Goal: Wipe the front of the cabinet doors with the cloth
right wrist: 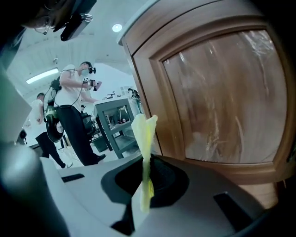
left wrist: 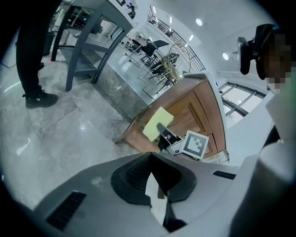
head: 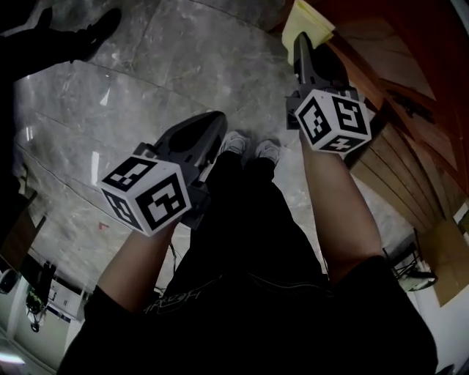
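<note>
A yellow cloth [head: 309,22] is pinched in my right gripper [head: 300,40], which is shut on it and held up against the wooden cabinet [head: 396,66] at the upper right of the head view. In the right gripper view the cloth [right wrist: 144,139] stands upright between the jaws, right beside the cabinet door's glossy panel [right wrist: 226,92]. My left gripper [head: 215,119] hangs lower and to the left over the floor, shut on nothing, well apart from the cabinet. Seen from the left gripper [left wrist: 155,180], the cloth [left wrist: 156,121] lies flat on the door [left wrist: 189,109].
Grey marble floor [head: 168,66] spreads below, with my own white shoes [head: 249,145] between the grippers. Another person's dark shoe [head: 91,33] stands at the far left. A grey metal table [left wrist: 92,41] and standing people [right wrist: 71,111] are further back.
</note>
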`<state>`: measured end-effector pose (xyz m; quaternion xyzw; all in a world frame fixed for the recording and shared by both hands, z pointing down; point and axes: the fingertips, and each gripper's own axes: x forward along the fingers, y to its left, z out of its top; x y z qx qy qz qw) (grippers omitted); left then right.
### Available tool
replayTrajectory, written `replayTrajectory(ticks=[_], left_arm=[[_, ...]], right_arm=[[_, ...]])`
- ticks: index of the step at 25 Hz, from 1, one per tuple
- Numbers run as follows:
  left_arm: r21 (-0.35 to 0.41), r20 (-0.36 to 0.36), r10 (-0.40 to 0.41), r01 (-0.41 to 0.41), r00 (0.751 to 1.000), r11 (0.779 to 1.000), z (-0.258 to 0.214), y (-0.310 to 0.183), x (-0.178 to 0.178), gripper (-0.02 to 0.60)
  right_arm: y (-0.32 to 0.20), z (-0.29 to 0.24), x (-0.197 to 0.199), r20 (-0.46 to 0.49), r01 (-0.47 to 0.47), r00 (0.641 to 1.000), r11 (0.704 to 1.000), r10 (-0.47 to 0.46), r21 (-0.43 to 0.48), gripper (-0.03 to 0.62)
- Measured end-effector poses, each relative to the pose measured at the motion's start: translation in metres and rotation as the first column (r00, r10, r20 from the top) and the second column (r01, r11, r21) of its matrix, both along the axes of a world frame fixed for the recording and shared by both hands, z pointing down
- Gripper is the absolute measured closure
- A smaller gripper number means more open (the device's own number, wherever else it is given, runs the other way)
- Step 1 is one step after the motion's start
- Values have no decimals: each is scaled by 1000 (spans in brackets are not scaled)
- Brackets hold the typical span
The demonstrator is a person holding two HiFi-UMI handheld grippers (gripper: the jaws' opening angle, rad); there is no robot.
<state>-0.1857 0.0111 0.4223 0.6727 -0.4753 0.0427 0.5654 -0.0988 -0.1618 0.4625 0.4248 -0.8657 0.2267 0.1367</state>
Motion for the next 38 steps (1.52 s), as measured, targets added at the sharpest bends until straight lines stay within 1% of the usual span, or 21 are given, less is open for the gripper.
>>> replayTrajectory(ticks=[6,13,22,27,31,38], left_arm=[[2,1,-21,21,1000,1000,1,-3,-12,575],[-1,3,-12,12,1000,1000,3,-9,-8,575],[-7,-1,46,-46,999,999,3,-11,11,575],[3,2,88,-88,996,996,1,-17,24,575],[18,17,132,-132,991,991,-2,-21,37,575],[11,15,193,-193,981,981,-1,-19,60,575]], right_arm=[[-12,8,-1,-31,-6,999,1000,6,7,553],[-19,12,12,-37,-39,999,999,39,6,553],[-19,10,38,-37,-74,997,997,75,20,553],[-15,9,60,-37,-122,992,992,122,13,553],[-13,8,80,-35,-157,987,987,158,12,553],[-9,5,115,-39,-219,975,976,220,20,553]])
